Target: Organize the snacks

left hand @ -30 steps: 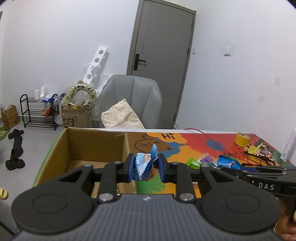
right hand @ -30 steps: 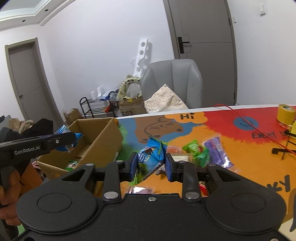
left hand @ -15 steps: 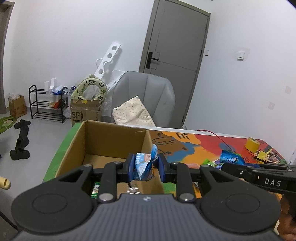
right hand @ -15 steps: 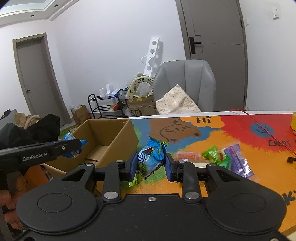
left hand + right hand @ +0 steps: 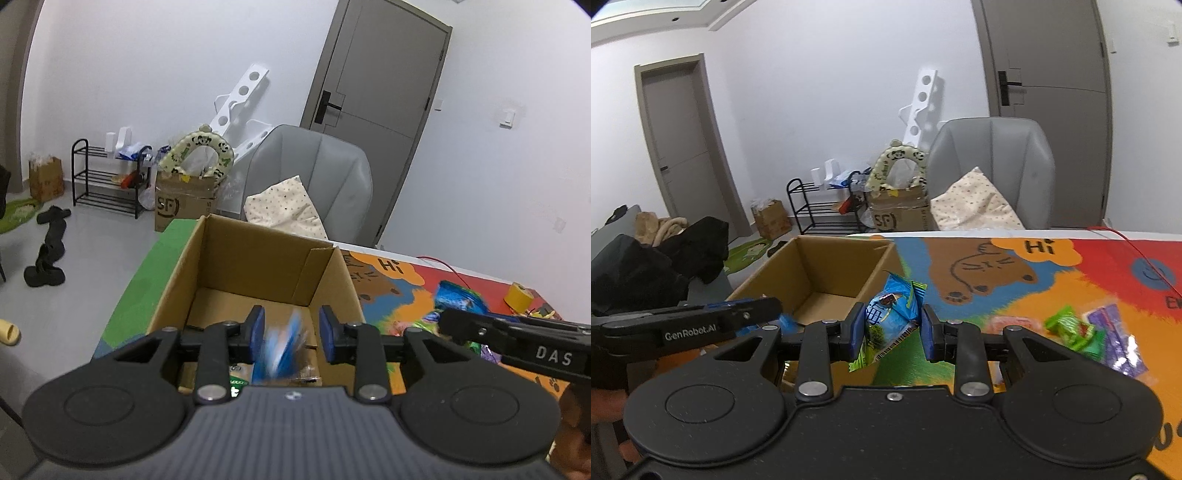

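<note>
Left tongs (image 5: pixel 291 334) have just parted; the blurred blue packet (image 5: pixel 282 350) – seemingly loose – drops toward the box (image 5: pixel 258 254). Right tongs (image 5: pixel 893 328) pinch a blue bag (image 5: pixel 892 310) by one edge – it could slip out short of the box.

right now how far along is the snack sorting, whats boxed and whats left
Done: at least one green-labelled packet lies in the cardboard box. In hand: the left gripper has just been opening over the box, and its small blue packet blurs between the fingers, apparently dropping. The right gripper is shut on a blue snack bag. Left: green, purple and pinkish packets on the mat.
</note>
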`<state>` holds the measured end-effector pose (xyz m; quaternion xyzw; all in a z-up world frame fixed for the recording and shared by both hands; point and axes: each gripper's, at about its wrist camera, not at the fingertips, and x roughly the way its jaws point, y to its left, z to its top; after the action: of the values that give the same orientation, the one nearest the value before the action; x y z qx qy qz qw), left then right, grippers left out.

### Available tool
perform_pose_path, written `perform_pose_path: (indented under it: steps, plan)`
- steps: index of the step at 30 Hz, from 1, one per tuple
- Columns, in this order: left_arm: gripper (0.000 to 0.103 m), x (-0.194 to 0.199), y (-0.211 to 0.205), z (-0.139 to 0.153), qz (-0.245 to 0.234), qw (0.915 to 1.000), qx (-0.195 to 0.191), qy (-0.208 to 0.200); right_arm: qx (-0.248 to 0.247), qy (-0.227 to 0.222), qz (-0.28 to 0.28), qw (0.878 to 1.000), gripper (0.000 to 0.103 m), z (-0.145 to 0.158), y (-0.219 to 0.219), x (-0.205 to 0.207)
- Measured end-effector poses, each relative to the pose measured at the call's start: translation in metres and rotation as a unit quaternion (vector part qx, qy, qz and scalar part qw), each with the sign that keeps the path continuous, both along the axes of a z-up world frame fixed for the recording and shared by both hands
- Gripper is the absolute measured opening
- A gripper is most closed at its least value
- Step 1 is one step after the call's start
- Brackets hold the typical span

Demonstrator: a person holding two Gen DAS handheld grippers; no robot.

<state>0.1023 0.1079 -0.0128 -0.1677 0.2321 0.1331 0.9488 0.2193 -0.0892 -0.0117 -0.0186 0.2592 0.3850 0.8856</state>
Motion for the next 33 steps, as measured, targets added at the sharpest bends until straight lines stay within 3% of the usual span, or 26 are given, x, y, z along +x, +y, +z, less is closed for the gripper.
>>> perform_pose_path:
  steps: [4,14,20,26,33]
  plan:
    - [0.045,-0.009,0.011,0.002,0.02,0.9998,0.005,-0.007,-0.001,-0.003,0.015,1.0,0.029,0.003,0.015,-0.004]
    - [0.059,-0.025,0.03,0.006,0.051,0.9986,0.0,-0.016,0.002,0.002,0.053,0.999,0.031,0.009,0.052,-0.014]
    - [0.075,-0.027,0.034,0.007,0.058,0.9981,-0.002,-0.019,0.009,0.002,0.046,0.999,0.056,0.011,0.05,-0.013]
    - [0.081,-0.023,0.029,0.007,0.056,0.9983,0.002,-0.016,0.014,0.016,0.02,1.0,0.07,0.008,0.032,-0.006]
    - [0.088,-0.017,0.013,0.005,0.04,0.9991,0.01,-0.012,0.009,0.016,-0.006,1.0,0.077,0.003,0.005,-0.006]
